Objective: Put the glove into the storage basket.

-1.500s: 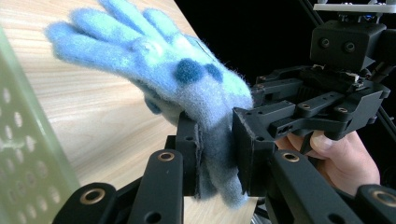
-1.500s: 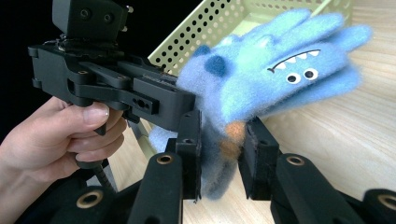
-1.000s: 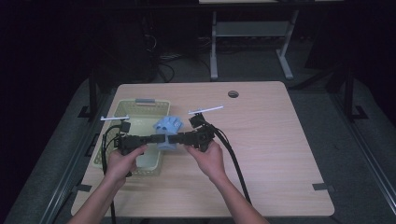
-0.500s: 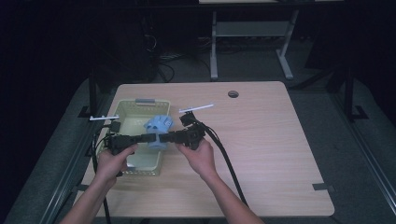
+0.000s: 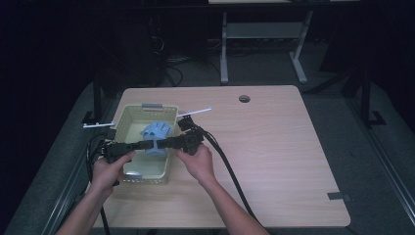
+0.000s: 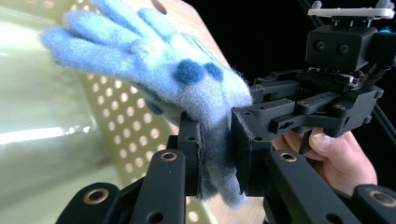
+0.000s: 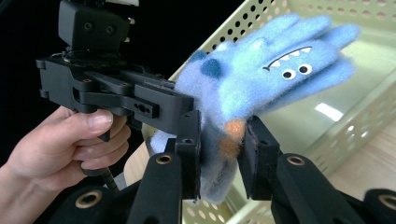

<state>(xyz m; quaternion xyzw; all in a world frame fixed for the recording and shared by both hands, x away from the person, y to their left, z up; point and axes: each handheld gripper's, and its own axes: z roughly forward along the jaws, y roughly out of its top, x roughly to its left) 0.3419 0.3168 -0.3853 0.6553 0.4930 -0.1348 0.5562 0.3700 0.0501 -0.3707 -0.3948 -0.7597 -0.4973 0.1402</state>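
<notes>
The pale wooden rectangular tabletop [image 5: 274,147] carries a pale yellow perforated plastic basket [image 5: 128,177] at its left side, and the work is going on right above that basket. Held over its open middle is a fuzzy blue knitted monster glove [image 5: 156,131], with white teeth and small eyes on one face and darker blue spots on the other; its fingers point away from the person and its cuff hangs down.

Both tools are clamped on that cuff from opposite sides. The left tool [image 6: 217,154] has its jaws pressed tight on the lower edge of the glove, and the right tool [image 7: 219,154] pinches the same cuff with the fabric bunched between its pads. In the high view the left tool [image 5: 147,145] and right tool [image 5: 164,143] meet nose to nose at the glove.

To do this well, I judge the glove should be centred over the basket floor and lowered until it is below the rim before anything lets go. Releasing one tool first would leave the glove swinging from the other, so opening both together, or keeping one firm until the fingers rest on the bottom, seems safest. The fuzz may cling to the pads; draw each tool back sideways, clear of the basket wall.
</notes>
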